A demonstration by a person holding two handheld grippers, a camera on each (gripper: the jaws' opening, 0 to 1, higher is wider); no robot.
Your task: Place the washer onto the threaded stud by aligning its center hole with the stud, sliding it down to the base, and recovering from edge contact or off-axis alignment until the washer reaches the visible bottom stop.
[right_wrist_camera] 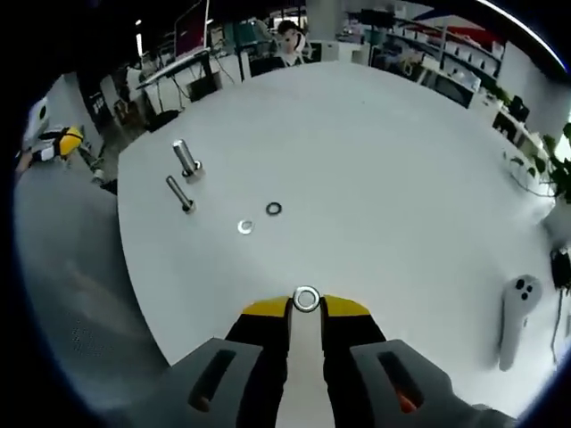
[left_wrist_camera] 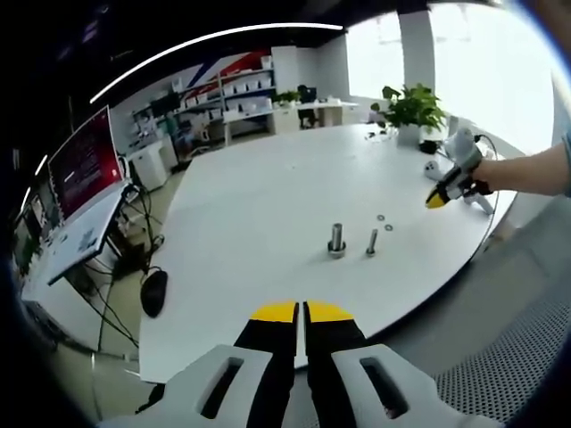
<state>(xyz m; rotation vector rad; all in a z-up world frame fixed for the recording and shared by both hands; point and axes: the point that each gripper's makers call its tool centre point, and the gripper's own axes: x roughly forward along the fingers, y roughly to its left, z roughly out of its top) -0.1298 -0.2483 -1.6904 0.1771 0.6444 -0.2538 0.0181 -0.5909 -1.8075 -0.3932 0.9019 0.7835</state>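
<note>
On the round white table (left_wrist_camera: 268, 205) stands a threaded stud (left_wrist_camera: 336, 241) on a wide base, with a thinner stud (left_wrist_camera: 371, 242) beside it. Two loose washers (left_wrist_camera: 384, 222) lie just past them. My left gripper (left_wrist_camera: 302, 312) hovers off the near table edge, its yellow-tipped jaws shut on nothing. In the right gripper view, my right gripper (right_wrist_camera: 306, 305) is shut on a silver washer (right_wrist_camera: 306, 300) held flat between its tips. It is well short of the wide-based stud (right_wrist_camera: 187, 160) and the thinner stud (right_wrist_camera: 181, 193). A dark washer (right_wrist_camera: 273, 209) and a silver washer (right_wrist_camera: 245, 226) lie between.
A white handheld controller (right_wrist_camera: 517, 312) lies on the table's right side. A potted plant (left_wrist_camera: 410, 109) stands at the far edge. Desks, monitors (left_wrist_camera: 85, 160) and cables sit on the floor side to the left. A person's hand holds the right gripper (left_wrist_camera: 442, 196) over the table's right rim.
</note>
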